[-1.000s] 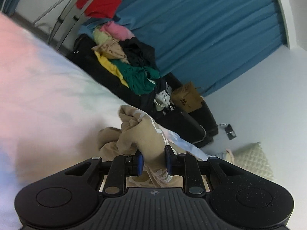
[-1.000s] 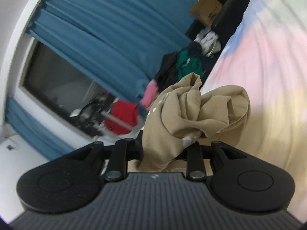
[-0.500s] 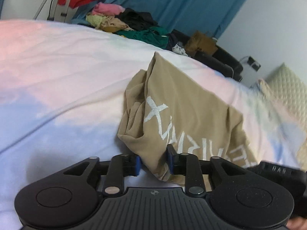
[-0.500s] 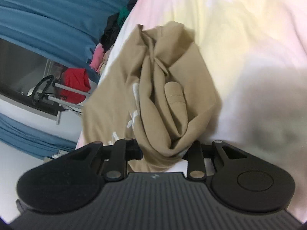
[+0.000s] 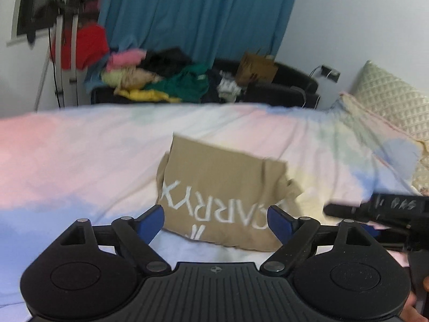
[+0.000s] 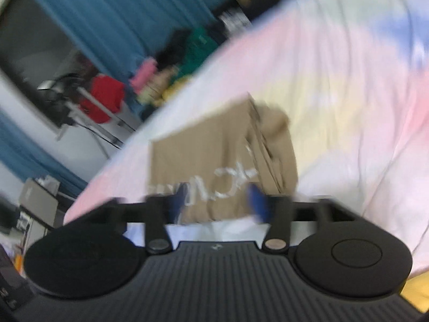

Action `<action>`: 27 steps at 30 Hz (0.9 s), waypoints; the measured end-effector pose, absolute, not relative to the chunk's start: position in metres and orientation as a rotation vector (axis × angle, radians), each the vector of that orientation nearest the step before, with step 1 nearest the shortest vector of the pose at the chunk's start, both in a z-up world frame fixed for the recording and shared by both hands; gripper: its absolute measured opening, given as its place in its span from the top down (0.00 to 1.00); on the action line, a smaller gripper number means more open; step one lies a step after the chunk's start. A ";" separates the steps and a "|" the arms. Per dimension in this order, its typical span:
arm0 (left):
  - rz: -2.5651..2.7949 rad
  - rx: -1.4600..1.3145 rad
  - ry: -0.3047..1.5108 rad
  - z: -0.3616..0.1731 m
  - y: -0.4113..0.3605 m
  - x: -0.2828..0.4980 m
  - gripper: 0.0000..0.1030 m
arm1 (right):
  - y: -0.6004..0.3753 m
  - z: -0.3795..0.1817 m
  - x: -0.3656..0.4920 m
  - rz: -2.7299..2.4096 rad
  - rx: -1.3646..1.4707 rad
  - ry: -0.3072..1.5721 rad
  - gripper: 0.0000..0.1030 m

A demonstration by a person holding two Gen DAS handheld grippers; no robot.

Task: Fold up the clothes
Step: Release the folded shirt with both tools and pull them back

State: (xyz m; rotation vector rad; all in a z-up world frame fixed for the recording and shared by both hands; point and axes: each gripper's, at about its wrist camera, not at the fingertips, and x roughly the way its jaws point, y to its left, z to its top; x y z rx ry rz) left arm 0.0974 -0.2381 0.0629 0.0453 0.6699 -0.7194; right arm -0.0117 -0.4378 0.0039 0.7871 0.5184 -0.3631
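Note:
A tan T-shirt (image 5: 222,187) with white lettering lies folded into a rough rectangle on the pastel bed sheet (image 5: 80,155). My left gripper (image 5: 217,221) stands open just in front of its near edge, blue pads wide apart with nothing between them. The right wrist view is blurred; there the tan T-shirt (image 6: 214,155) lies flat on the sheet, and my right gripper (image 6: 218,201) is open over its near edge, holding nothing. The right gripper's black body (image 5: 380,212) shows at the right of the left wrist view.
Beyond the bed's far edge a black sofa (image 5: 281,88) carries a pile of coloured clothes (image 5: 161,80) and a brown paper bag (image 5: 254,69). A blue curtain (image 5: 193,16) hangs behind. A quilted pillow (image 5: 388,99) lies at the right, a clothes rack with a red garment (image 5: 83,45) at the left.
Both grippers have let go of the tan T-shirt and opened. The shirt, bunched and lifted a second ago, now lies flat on the sheet. Both grippers have drawn back from it.

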 end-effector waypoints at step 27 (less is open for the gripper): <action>-0.674 0.012 0.302 0.147 -0.092 -0.105 0.00 | -0.291 0.078 -0.136 -0.339 0.274 0.216 0.00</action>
